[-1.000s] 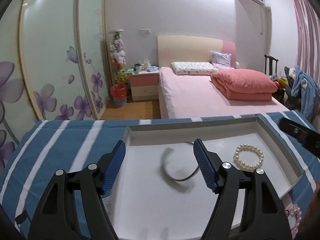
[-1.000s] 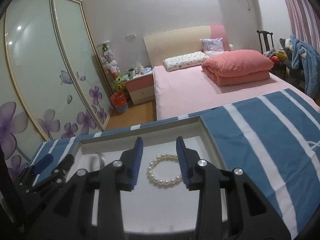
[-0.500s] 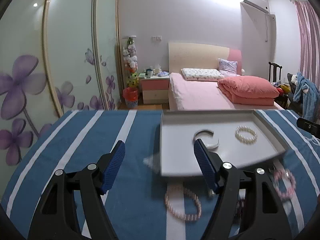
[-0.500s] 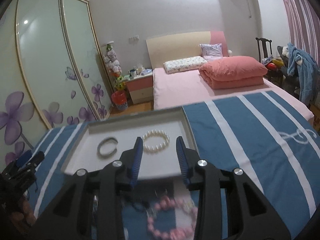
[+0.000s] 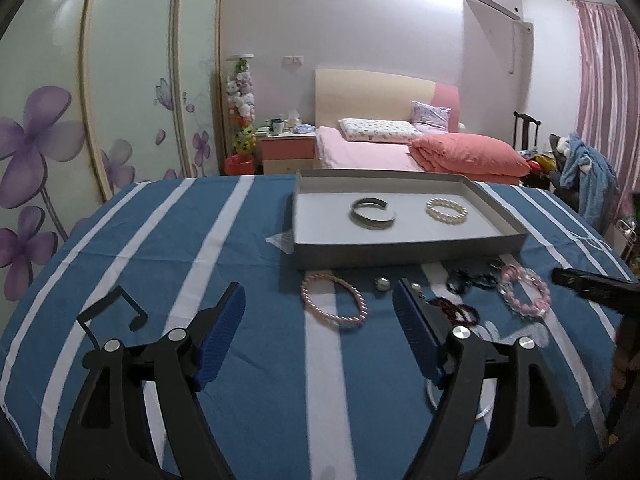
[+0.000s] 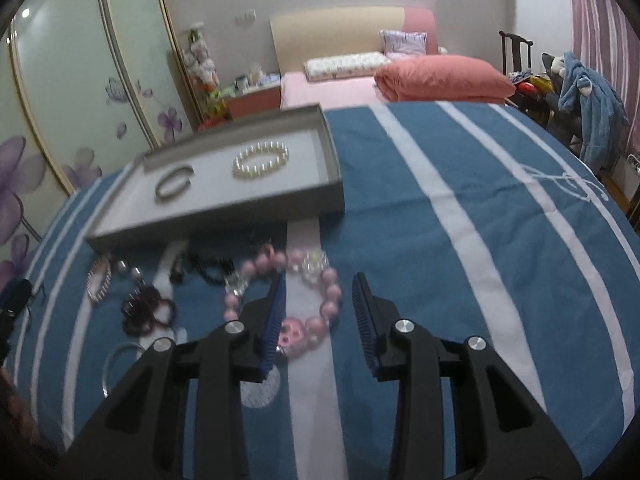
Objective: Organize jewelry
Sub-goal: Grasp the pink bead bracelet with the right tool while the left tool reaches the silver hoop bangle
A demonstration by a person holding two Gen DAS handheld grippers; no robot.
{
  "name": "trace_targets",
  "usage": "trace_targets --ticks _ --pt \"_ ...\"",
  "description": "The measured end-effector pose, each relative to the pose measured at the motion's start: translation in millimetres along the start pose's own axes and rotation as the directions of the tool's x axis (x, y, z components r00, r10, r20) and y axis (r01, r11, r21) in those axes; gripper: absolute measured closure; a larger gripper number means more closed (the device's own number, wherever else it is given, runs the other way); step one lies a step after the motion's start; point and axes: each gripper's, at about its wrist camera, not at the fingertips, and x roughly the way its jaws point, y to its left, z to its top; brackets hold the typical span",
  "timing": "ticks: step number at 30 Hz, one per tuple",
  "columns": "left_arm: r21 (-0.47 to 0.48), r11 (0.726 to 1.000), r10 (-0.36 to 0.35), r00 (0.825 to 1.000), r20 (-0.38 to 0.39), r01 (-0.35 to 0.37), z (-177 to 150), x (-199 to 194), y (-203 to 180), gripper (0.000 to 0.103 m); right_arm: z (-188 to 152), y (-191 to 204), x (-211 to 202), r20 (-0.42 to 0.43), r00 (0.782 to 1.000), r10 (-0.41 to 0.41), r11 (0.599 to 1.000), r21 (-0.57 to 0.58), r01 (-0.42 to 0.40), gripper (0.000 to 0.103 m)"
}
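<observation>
Hovering over loose bracelets, left gripper [image 5: 318, 322] and right gripper [image 6: 318, 312] hold released, empty jaws near the tray [image 5: 400, 246].

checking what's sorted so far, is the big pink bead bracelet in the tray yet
No, the pink bead bracelet lies on the striped cloth in front of the tray.

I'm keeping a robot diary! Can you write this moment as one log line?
tray: bangle, pearls | left gripper: open | right gripper: open over pink bracelet
</observation>
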Motion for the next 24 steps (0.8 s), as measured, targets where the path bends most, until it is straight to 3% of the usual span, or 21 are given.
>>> trace_targets --ticks 8,13,21,24 --pt "0.041 0.996 -0.082 0.996 -0.037 0.083 -16 -4 -28 0.020 2 7 31 -0.078 0.995 -0.061 0.998 -0.035 0.059 0.070" --pt "0.061 0.989 -0.129 0.989 -0.076 0.134 -23 2 -47 0.016 -2 6 33 -0.070 0.993 -0.096 0.994 -0.063 0.092 0.089" --pt "0.140 0.970 -0.174 0.969 -0.177 0.200 -36 16 -78 0.006 -12 -10 21 -0.070 0.995 -0.071 0.997 -0.027 0.070 0.089" --pt "0.182 0.962 -0.158 0.962 -0.224 0.201 -41 26 -90 0.005 -13 -11 20 -0.068 0.995 -0.073 0.997 -0.029 0.071 0.089"
